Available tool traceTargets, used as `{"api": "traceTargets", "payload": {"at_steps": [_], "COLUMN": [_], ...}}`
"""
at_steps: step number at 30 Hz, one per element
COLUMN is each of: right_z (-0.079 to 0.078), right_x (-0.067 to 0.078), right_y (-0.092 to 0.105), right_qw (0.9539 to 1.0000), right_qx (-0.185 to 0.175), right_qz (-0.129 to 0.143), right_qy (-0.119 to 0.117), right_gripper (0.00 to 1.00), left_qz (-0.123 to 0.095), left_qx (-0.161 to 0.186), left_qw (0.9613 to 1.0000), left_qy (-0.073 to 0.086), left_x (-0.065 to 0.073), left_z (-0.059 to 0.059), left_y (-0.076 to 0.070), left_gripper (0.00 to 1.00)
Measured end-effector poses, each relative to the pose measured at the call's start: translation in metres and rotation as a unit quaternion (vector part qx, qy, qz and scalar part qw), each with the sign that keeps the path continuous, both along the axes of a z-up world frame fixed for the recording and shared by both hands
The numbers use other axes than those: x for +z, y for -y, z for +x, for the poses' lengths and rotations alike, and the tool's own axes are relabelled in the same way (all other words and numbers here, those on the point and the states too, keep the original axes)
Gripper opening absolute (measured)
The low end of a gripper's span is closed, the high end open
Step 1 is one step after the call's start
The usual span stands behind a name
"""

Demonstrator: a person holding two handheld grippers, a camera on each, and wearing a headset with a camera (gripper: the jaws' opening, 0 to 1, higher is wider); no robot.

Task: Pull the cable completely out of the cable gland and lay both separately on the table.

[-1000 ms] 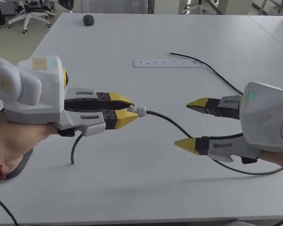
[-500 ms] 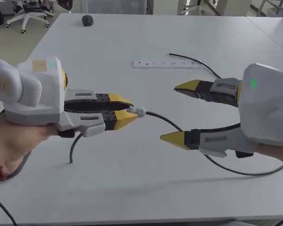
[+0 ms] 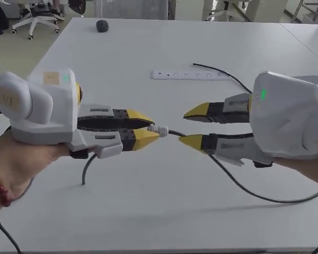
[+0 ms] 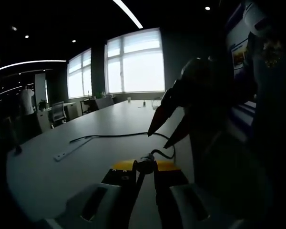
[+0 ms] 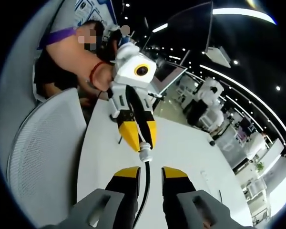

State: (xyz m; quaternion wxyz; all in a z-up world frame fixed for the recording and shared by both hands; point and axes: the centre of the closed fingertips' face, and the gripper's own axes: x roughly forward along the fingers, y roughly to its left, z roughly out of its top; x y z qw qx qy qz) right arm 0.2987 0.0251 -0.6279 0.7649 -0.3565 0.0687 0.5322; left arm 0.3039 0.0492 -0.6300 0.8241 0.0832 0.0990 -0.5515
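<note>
0 of 2 parts laid on table (image 3: 148, 47). Left gripper (image 3: 148, 127) clenched on cable gland (image 3: 158, 129), cable (image 3: 238, 185) still threaded. Right gripper (image 3: 186, 126) jaws spread astride cable, not gripping. Pull, placement remain.

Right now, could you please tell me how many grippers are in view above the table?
2. The left gripper, on the left in the head view, is shut on the cable gland; the right gripper faces it from the right, jaws open around the cable.
</note>
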Motion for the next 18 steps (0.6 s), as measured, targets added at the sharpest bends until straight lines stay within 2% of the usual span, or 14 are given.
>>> {"api": "traceTargets", "payload": {"at_steps": [3, 5, 11, 14, 18], "right_z": [-0.001, -0.002, -0.001, -0.001, -0.001], "right_x": [-0.002, -0.007, -0.015, -0.016, -0.016], "right_y": [-0.006, -0.008, -0.011, -0.010, -0.010], "right_qw": [1.0000, 0.9996, 0.9988, 0.9987, 0.9983], "right_qx": [0.007, 0.015, 0.025, 0.026, 0.031], "right_qz": [-0.003, -0.022, -0.041, -0.042, -0.050], "right_qy": [-0.005, -0.005, -0.006, -0.011, -0.002], "right_gripper": [0.12, 0.08, 0.05, 0.00, 0.00], "left_qz": [-0.001, -0.002, -0.004, -0.003, -0.003], "left_qx": [-0.002, -0.003, -0.008, -0.011, -0.009], "left_qw": [1.0000, 1.0000, 1.0000, 0.9999, 1.0000], "left_qy": [0.000, 0.000, 0.002, 0.002, 0.002], "left_x": [0.000, 0.001, 0.003, 0.003, 0.002], "left_z": [-0.001, -0.002, -0.004, -0.006, -0.004], "left_y": [0.002, 0.002, 0.004, 0.004, 0.003], "left_gripper": [0.15, 0.15, 0.15, 0.15, 0.15]}}
